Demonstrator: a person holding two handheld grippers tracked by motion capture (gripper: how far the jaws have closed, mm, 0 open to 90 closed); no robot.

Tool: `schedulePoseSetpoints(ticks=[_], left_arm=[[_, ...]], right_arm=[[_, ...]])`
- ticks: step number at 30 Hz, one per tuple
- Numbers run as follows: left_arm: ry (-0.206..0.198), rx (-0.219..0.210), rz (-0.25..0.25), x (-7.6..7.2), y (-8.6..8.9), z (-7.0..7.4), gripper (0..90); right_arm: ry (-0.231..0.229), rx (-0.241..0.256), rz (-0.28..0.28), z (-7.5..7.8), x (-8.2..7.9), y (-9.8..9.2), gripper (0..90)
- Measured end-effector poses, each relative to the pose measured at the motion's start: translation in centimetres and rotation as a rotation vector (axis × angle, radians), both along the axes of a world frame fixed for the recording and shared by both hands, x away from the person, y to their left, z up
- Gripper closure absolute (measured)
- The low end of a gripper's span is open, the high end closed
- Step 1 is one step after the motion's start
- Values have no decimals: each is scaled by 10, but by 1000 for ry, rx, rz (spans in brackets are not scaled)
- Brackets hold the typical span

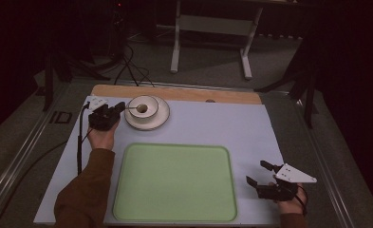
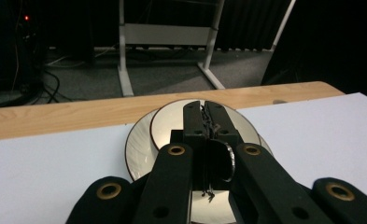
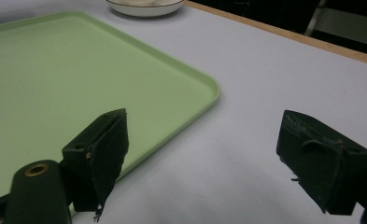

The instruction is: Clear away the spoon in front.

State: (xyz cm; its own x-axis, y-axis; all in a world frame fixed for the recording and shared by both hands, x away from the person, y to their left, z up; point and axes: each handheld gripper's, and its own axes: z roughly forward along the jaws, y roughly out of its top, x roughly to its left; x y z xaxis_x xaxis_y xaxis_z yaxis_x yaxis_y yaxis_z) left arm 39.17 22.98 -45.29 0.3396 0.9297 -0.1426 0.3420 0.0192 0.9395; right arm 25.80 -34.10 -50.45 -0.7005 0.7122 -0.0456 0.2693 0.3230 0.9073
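Fingers of the left gripper (image 2: 204, 122): pressed together, clamped on what appears to be the cup's handle (image 2: 228, 161), over the saucer (image 1: 161, 118). Cup (image 1: 144, 106): upright on that saucer, beyond the green tray (image 1: 174, 183) toward its far left corner. Fingers of the right gripper (image 1: 261, 173): wide apart, empty, just right of the tray on the bench (image 1: 250, 128), well apart from the cup. Left hand is nearer.

In the left gripper view, the left claw (image 2: 203, 122) covers most of the cup (image 2: 172, 126) and the saucer's (image 2: 137, 149) near side. In the right gripper view, the top edge crops the saucer (image 3: 146, 7).
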Motion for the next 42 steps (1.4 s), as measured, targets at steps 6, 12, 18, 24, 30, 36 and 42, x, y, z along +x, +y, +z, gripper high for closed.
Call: schedulePoseSetpoints(ticks=[6, 12, 18, 24, 30, 36, 42], left_arm=[[-19, -4, -9, -6, 2, 8, 884], [-29, -6, -21, -13, 4, 14, 884], [-33, 18, -54, -21, 2, 20, 884], [-39, 48, -91, -32, 0, 26, 884], [-25, 74, -120, -40, -1, 31, 884], [-16, 100, -144, -47, -1, 34, 884], [6, 109, -156, -56, 1, 34, 884]], right_arm=[[0, -1, 0, 0, 0, 0, 165], [2, -4, -2, 0, 0, 0, 165], [9, -10, -2, -1, 1, 0, 165], [10, -11, 0, -1, 1, 0, 165], [11, -12, 1, -1, 1, 0, 165], [12, -12, 2, -1, 1, 1, 165], [12, -12, 2, -1, 1, 1, 165]])
